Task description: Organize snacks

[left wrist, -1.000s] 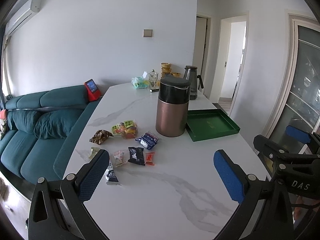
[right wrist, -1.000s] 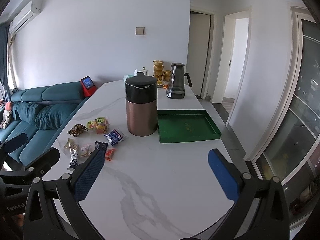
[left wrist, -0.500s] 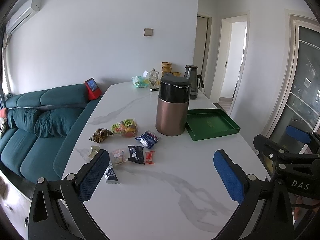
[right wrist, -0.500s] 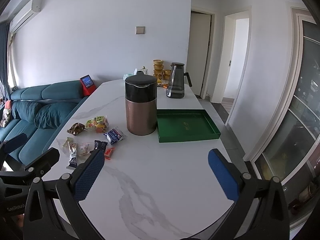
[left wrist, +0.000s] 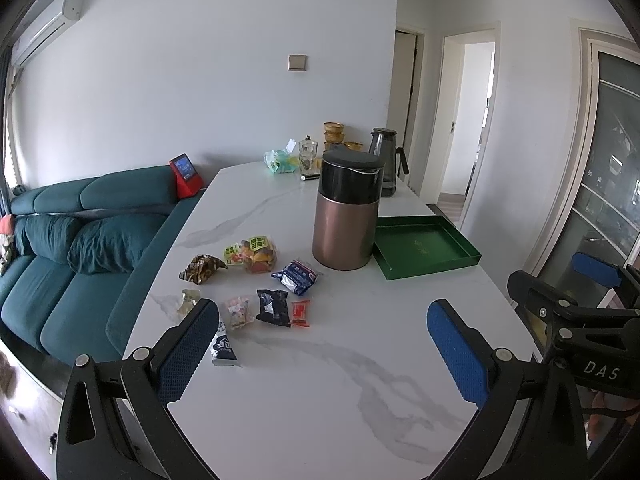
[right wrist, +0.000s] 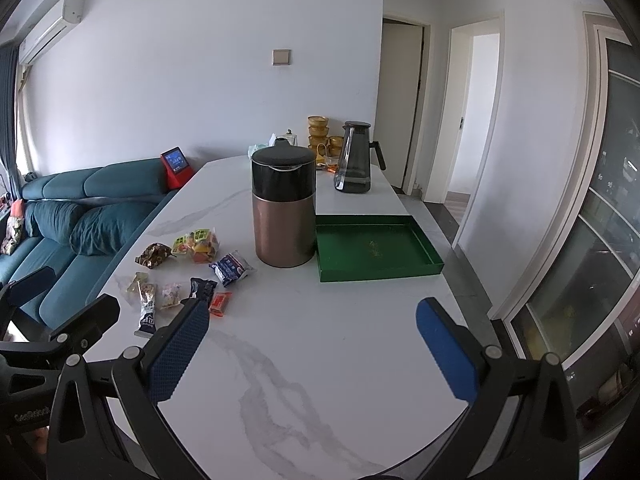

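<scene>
Several small snack packets lie loose on the white marble table [left wrist: 340, 380]: a clear bag of coloured sweets [left wrist: 252, 254], a brown wrapper [left wrist: 202, 268], a blue-white packet [left wrist: 296, 277], a black packet [left wrist: 273, 307] and a small red one [left wrist: 301, 313]. The same group shows in the right wrist view, with the blue-white packet [right wrist: 232, 267] nearest the canister. An empty green tray [left wrist: 424, 245] [right wrist: 374, 247] lies right of a copper canister [left wrist: 346, 210] [right wrist: 284, 208]. My left gripper [left wrist: 320, 348] and right gripper [right wrist: 312, 348] are both open and empty, held above the near table edge.
A dark glass jug [right wrist: 356, 158], stacked amber bowls [right wrist: 319, 131], a glass cup [left wrist: 308, 154] and a tissue pack [left wrist: 280, 160] stand at the table's far end. A teal sofa [left wrist: 80, 220] runs along the left side. A doorway and glass door are on the right.
Both grippers have drifted very slightly; the view has barely shifted. Nothing on the table has moved.
</scene>
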Demonstrator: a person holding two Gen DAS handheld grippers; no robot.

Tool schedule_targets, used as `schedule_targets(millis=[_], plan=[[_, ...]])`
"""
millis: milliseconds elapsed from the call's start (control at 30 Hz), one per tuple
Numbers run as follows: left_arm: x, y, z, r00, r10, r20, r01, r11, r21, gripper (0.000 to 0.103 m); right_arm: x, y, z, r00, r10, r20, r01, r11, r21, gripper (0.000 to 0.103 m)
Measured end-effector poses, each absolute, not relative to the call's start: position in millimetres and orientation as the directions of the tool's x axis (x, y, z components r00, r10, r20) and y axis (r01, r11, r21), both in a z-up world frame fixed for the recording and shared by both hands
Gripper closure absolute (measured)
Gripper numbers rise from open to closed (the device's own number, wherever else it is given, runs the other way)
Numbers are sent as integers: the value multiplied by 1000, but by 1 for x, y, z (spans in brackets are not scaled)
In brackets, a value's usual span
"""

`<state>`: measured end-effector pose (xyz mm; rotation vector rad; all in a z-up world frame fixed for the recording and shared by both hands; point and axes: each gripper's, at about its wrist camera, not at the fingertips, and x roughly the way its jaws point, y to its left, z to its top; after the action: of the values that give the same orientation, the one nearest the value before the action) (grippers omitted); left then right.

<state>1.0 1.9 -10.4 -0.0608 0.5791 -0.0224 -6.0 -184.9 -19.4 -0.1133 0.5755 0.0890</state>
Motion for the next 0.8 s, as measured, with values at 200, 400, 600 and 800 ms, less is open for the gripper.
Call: schedule_targets(millis=[200, 400, 600, 800], plan=[[1, 2, -9, 837, -38, -546, 5, 998, -62, 1, -5, -184, -20, 836, 49, -547, -115, 990, -87, 0], [2, 5, -9, 836, -41, -547, 7, 998, -65, 1, -6, -184, -20, 836, 45, -547, -112, 990, -90, 0], [3, 7, -8, 834, -42, -550, 7, 998, -65, 1, -5, -184, -18, 835, 44, -549, -114, 989, -93, 0], [4, 10, -9, 833, -43, -552, 5, 998, -70, 1, -1, -178, -19, 831, 47, -554, -114, 990, -88, 0]])
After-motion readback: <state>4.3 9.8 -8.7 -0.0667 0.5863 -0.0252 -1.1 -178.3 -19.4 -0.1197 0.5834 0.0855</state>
